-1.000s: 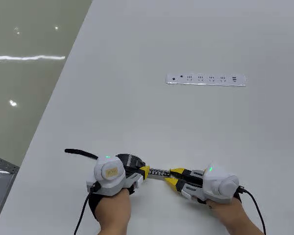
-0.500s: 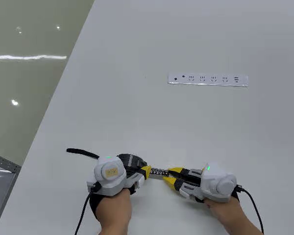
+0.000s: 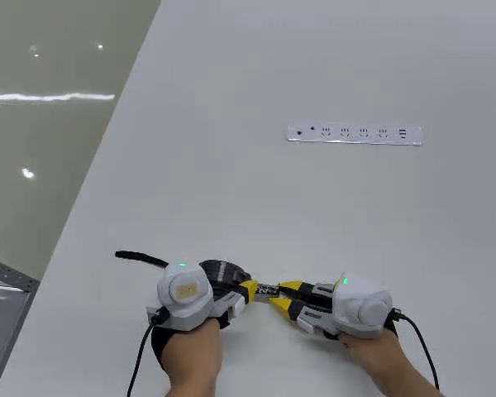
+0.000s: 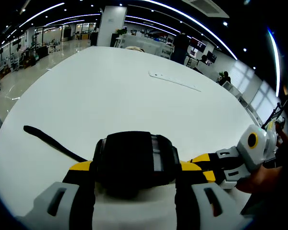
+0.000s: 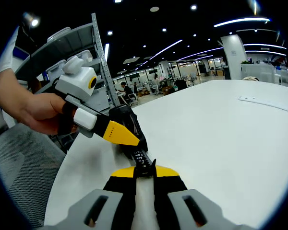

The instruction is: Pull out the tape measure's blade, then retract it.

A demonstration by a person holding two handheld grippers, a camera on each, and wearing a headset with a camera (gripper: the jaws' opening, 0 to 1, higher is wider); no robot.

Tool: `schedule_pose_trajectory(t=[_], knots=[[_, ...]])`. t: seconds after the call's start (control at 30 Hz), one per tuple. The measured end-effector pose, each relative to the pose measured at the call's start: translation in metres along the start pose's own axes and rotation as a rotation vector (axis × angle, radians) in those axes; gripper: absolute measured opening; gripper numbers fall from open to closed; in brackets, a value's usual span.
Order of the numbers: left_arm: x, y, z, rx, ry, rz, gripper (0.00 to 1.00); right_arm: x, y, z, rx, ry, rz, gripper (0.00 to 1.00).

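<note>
Black tape measure (image 3: 221,273) clamped in left hand-held gripper (image 4: 137,167), blade (image 5: 140,157) pinched by right hand-held gripper (image 5: 145,170).

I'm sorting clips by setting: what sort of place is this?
Probably an open-plan lab or office workspace: a large white worktable carrying a white power strip, a grey metal shelving rack beside it, and long ceiling strip lights overhead.

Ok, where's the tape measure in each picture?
Head view: tape measure bottom centre, in the left gripper.
Left gripper view: tape measure low centre, between its jaws.
Right gripper view: tape measure left of centre, blade in right gripper.
Shared landmark: white power strip.
</note>
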State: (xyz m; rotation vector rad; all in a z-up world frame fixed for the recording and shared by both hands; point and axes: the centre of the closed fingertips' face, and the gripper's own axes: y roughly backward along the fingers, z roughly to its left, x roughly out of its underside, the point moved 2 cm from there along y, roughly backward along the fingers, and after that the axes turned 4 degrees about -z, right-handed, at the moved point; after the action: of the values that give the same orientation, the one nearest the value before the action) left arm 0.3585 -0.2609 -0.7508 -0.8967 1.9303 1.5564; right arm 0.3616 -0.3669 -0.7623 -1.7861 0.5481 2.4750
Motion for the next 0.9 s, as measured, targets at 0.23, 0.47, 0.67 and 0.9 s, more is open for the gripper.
schedule_pose_trajectory(t=[0.23,0.47,0.67,0.9], knots=[[0.0,0.0,0.001,0.012,0.016,0.0,0.65,0.001,-0.006,0.0,-0.005,0.006,0.005,0.12],[-0.001,0.0,0.0,0.018,0.019,0.004,0.65,-0.001,-0.007,0.002,-0.007,0.005,0.006,0.12],[-0.001,0.001,0.001,0.025,0.027,0.006,0.65,-0.002,-0.014,0.004,-0.016,0.011,0.008,0.12],[-0.001,0.0,0.001,0.028,0.028,0.007,0.66,-0.003,-0.021,0.007,-0.03,0.016,0.011,0.12]])
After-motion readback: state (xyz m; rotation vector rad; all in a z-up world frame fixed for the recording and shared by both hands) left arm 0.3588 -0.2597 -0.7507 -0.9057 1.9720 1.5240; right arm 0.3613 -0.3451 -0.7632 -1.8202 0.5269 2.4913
